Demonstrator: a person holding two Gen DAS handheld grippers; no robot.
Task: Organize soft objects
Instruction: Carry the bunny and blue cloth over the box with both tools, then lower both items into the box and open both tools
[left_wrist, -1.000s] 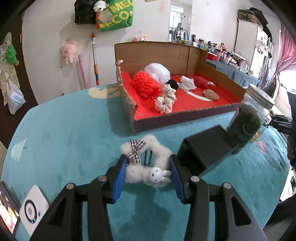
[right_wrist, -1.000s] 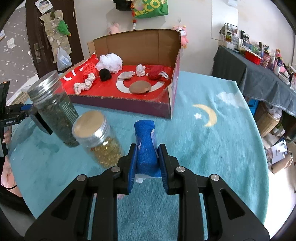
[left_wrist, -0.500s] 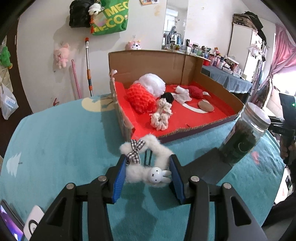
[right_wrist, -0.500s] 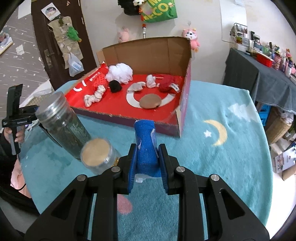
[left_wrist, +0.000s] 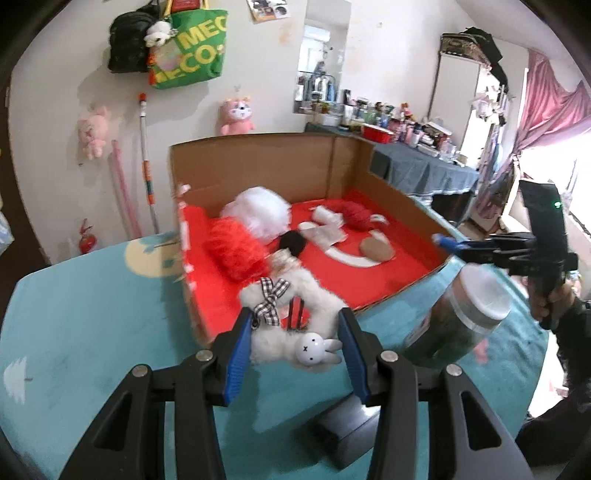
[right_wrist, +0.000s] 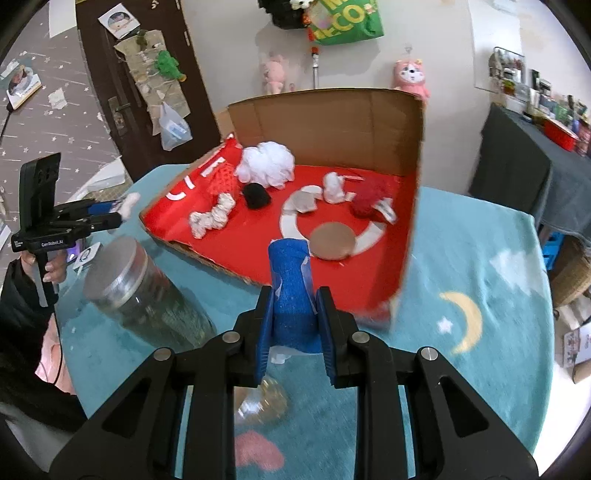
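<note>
1. Left gripper (left_wrist: 291, 334) clamps the white rabbit plush (left_wrist: 295, 332).
2. Right gripper (right_wrist: 293, 325) clamps a blue sponge (right_wrist: 291, 295), probably foam, long axis upright.
3. Cardboard box (right_wrist: 332, 110) lies at twelve o'clock, nearer the left.

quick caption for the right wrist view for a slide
Right gripper carries a blue foam piece toward the red-lined cardboard box of soft things.

bright daylight, window (left_wrist: 550, 147) glare right, fisheye-bent edges, motion blur.
</note>
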